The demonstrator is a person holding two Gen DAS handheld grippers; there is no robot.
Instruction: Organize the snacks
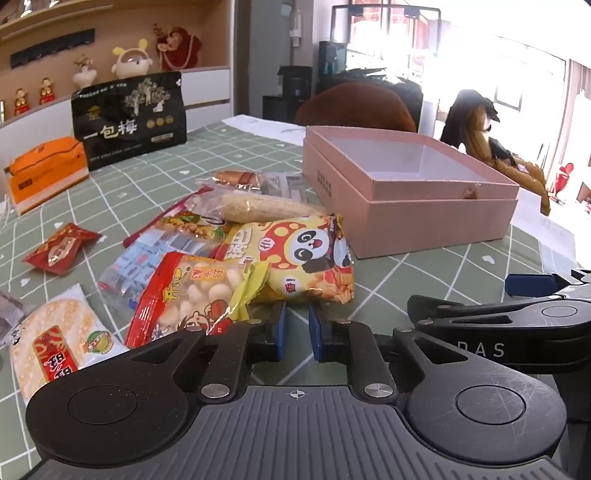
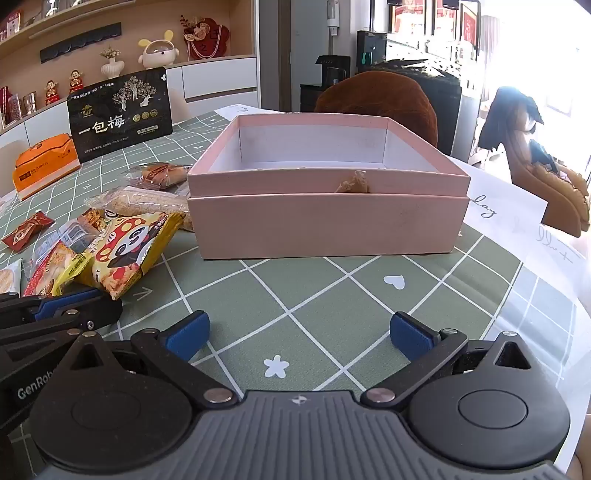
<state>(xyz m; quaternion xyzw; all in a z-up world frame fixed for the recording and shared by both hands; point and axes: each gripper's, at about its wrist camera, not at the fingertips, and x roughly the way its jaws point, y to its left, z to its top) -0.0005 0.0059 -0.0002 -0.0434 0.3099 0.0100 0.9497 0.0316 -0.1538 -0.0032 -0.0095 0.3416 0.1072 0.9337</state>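
left gripper — jaws closed, right gripper — jaws wide

Strong daylight floods in from the windows at upper right, blown out to white (detail there is lost). The surface is evenly lit with soft shadows. Fisheye bending curves the edges; focus is mostly sharp.

A green checked tablecloth with white hearts and stars covers the lower half of both views. Along the upper left, a wooden shelf and white counter carry a white vase, a rabbit-eared white figurine, two small red figurines and a red ornament. A brown chair back rises at upper centre.
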